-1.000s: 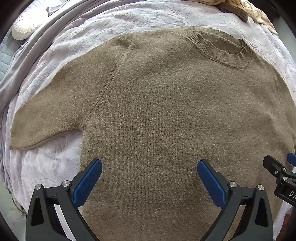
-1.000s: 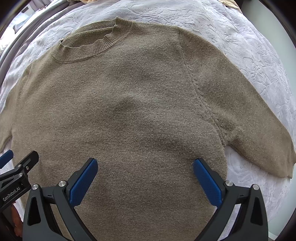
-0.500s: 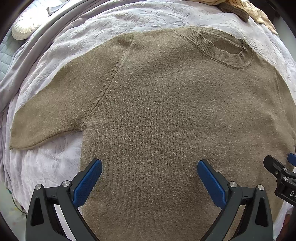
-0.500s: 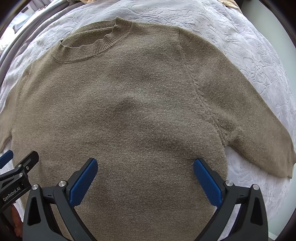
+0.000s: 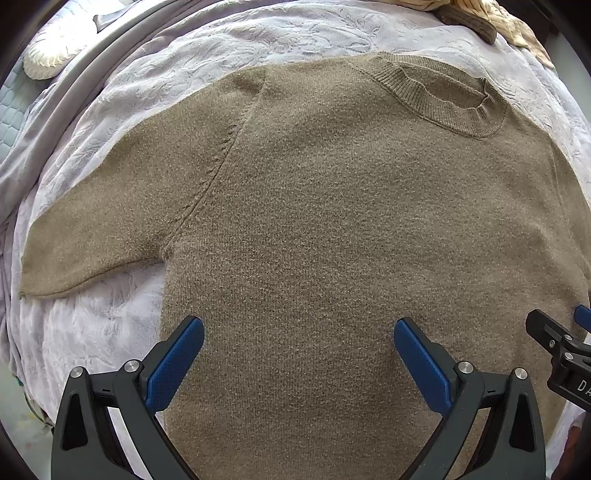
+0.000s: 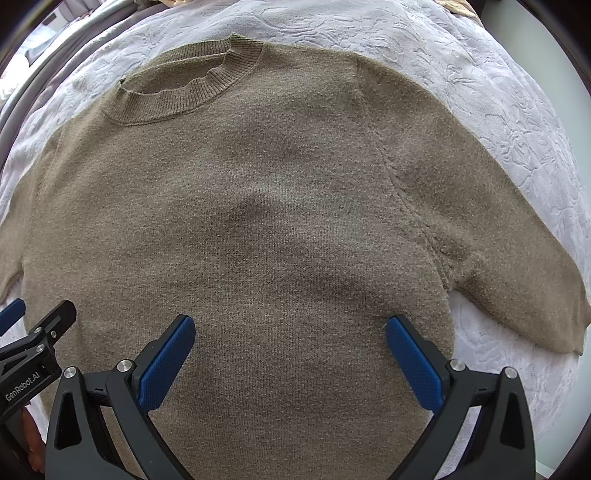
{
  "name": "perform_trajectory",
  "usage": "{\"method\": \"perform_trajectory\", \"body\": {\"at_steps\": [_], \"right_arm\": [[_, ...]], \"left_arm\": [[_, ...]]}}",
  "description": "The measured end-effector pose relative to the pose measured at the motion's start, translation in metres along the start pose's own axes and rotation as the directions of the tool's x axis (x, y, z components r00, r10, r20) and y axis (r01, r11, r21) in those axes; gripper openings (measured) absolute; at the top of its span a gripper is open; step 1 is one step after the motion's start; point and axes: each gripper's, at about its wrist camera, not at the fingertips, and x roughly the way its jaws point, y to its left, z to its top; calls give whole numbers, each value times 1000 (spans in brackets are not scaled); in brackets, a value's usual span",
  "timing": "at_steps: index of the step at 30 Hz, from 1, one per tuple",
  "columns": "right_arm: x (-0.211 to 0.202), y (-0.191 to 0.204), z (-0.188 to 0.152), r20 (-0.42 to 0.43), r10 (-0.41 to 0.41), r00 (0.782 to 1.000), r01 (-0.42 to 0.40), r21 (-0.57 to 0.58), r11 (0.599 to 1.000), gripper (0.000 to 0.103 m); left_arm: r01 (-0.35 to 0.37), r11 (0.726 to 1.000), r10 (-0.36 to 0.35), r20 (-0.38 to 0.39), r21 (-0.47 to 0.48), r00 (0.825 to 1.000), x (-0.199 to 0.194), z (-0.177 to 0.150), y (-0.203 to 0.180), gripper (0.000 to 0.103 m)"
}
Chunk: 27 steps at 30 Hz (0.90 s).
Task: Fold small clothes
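Observation:
An olive-brown knit sweater (image 5: pixel 332 229) lies flat and face up on a pale lilac bedspread (image 5: pixel 229 48), collar (image 5: pixel 443 99) at the far side, both short sleeves spread out. My left gripper (image 5: pixel 298 343) is open and empty above the sweater's lower left body. My right gripper (image 6: pixel 290 341) is open and empty above the lower right body of the sweater (image 6: pixel 280 221). Each gripper shows at the edge of the other's view. The sweater's bottom hem is hidden under the grippers.
The left sleeve (image 5: pixel 96 236) reaches toward the bed's left edge, the right sleeve (image 6: pixel 517 266) toward the right edge. A cream cushion (image 5: pixel 51 55) and grey bedding folds lie at the far left. A beige striped cloth (image 5: pixel 491 18) lies beyond the collar.

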Motion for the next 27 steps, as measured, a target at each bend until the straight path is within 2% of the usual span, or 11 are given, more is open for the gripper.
{"method": "perform_trajectory", "body": {"at_steps": [6,11,22,27], "right_arm": [[0,-1,1,-16,-4,1000,4,0,1000,103],[1,-1,1,-14,-6,1000,6,0,1000,103],[3,-4,7,-9,-4,1000,4,-2,1000,103],[1,-2,7,-58,-16,998,16,0,1000,103]], "left_arm": [[16,1000,-16,25,-4,1000,-1,0,1,103],[-8,1000,8,-32,1,999,2,2,1,103],[-22,1000,22,-60,6,998,5,-1,-1,103],[-35,999,36,-58,9,998,7,-4,-2,103]]}}
